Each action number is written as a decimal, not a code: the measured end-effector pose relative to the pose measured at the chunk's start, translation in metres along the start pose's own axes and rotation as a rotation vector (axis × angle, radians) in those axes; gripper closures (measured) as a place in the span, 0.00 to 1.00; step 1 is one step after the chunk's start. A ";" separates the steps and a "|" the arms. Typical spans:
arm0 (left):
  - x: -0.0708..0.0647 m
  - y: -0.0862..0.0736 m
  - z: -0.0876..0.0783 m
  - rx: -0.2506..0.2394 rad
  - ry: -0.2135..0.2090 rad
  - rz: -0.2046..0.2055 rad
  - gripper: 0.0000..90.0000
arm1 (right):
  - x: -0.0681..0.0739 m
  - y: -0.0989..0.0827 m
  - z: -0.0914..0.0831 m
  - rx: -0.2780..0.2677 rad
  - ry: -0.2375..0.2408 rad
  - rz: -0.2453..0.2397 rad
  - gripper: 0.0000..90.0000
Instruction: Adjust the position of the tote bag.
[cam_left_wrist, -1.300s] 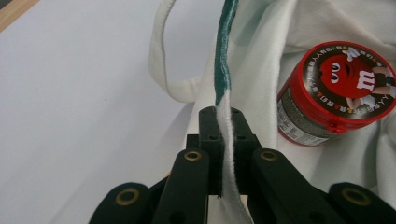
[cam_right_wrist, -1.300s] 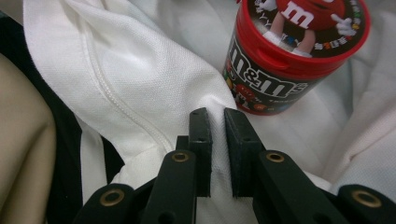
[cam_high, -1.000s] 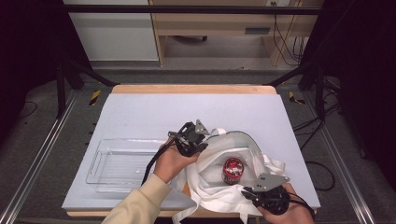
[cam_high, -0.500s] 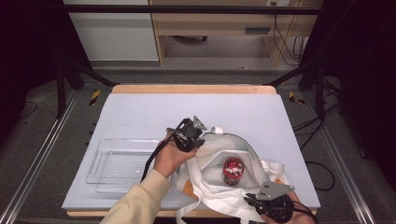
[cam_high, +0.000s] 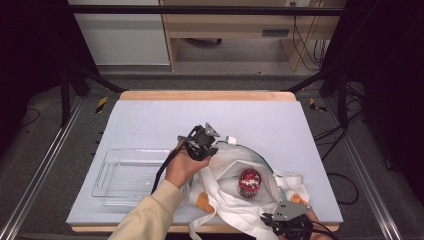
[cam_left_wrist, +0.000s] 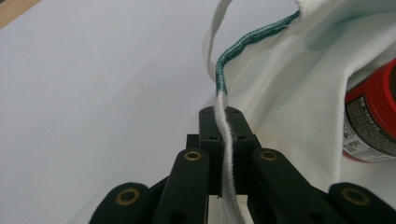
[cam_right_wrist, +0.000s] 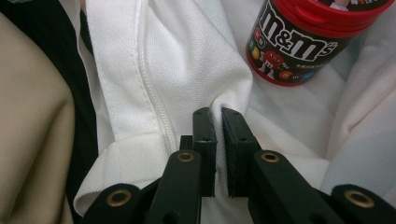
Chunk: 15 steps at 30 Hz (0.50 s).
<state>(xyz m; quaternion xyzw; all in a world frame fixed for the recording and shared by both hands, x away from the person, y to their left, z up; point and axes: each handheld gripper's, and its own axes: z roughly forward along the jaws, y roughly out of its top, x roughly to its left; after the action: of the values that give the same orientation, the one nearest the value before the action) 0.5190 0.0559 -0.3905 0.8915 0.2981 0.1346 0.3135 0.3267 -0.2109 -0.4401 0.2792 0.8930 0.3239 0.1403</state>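
Observation:
A white cloth bag (cam_high: 225, 200) with a green-trimmed rim lies open at the front right of the table. A red M&M's can (cam_high: 248, 181) stands inside it. My left gripper (cam_high: 207, 147) is at the bag's far left rim. In the left gripper view it (cam_left_wrist: 223, 121) is shut on the rim's edge (cam_left_wrist: 219, 93), with the can (cam_left_wrist: 373, 121) at the right. My right gripper (cam_high: 280, 222) is at the table's front edge. In the right gripper view it (cam_right_wrist: 218, 122) is shut on a fold of the bag (cam_right_wrist: 187, 60), just below the can (cam_right_wrist: 299, 42).
A clear plastic tray (cam_high: 130, 172) sits left of the bag on the pale mat (cam_high: 210, 117). Orange patches (cam_high: 202, 201) show at the bag's lower edges. A beige sleeve (cam_right_wrist: 32, 116) lies at the left in the right gripper view.
My right gripper has slid a little toward the front edge, drawing the bag's near rim with it. The left gripper has stayed at the far rim.

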 end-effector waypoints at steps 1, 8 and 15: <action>0.000 0.000 0.000 -0.001 0.003 -0.002 0.97 | 0.000 0.000 0.000 0.002 -0.002 -0.003 0.94; -0.001 -0.001 0.002 0.002 0.004 0.005 0.97 | 0.001 -0.001 0.003 0.013 0.001 -0.010 0.94; -0.001 -0.002 0.005 0.017 0.002 0.010 0.97 | 0.002 -0.002 0.007 0.024 0.002 -0.007 0.94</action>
<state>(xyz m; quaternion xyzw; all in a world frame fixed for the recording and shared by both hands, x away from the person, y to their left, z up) 0.5196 0.0540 -0.3959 0.8954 0.2953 0.1346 0.3049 0.3277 -0.2076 -0.4462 0.2775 0.8979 0.3129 0.1371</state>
